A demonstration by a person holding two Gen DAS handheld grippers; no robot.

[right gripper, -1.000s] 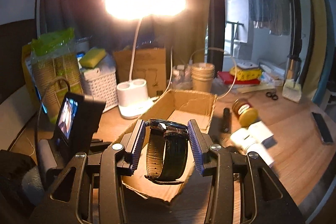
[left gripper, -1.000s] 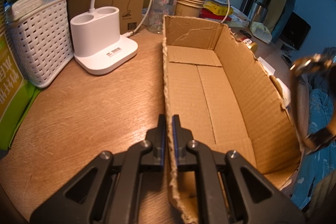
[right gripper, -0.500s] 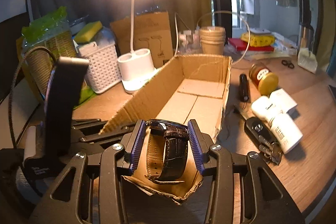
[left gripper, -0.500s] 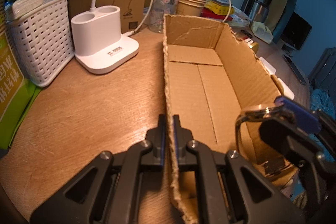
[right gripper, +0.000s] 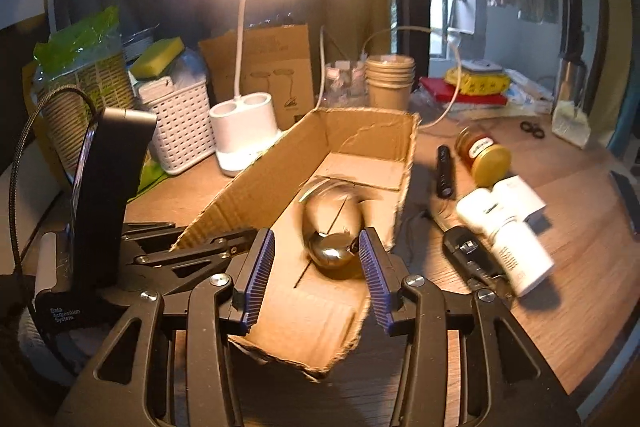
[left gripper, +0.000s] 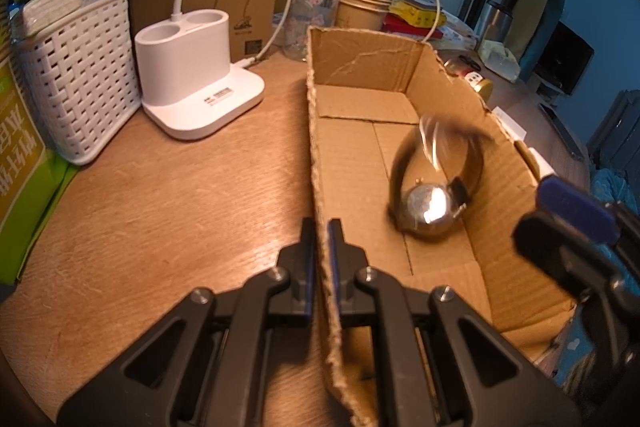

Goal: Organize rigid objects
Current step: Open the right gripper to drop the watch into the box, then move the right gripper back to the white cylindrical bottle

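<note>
A wristwatch (left gripper: 434, 183) with a dark strap and shiny case is inside the open cardboard box (left gripper: 352, 103), blurred by motion, on or just above the box floor. It also shows in the right wrist view (right gripper: 332, 227). My left gripper (left gripper: 321, 259) is shut on the box's left wall near the front corner. My right gripper (right gripper: 316, 271) is open and empty, just above the near end of the box (right gripper: 360, 135), with the watch beyond its fingertips. One right fingertip (left gripper: 572, 207) shows at the box's right wall.
On the wooden table right of the box lie a black flashlight (right gripper: 444, 171), a yellow-lidded jar (right gripper: 484, 155), white bottles (right gripper: 508, 227) and a black key fob (right gripper: 472, 259). Left of it stand a white lamp base (left gripper: 192, 75) and a white basket (left gripper: 76, 79).
My right gripper has opened and let the watch go. The watch has dropped into the box. My left gripper has kept its hold on the box wall.
</note>
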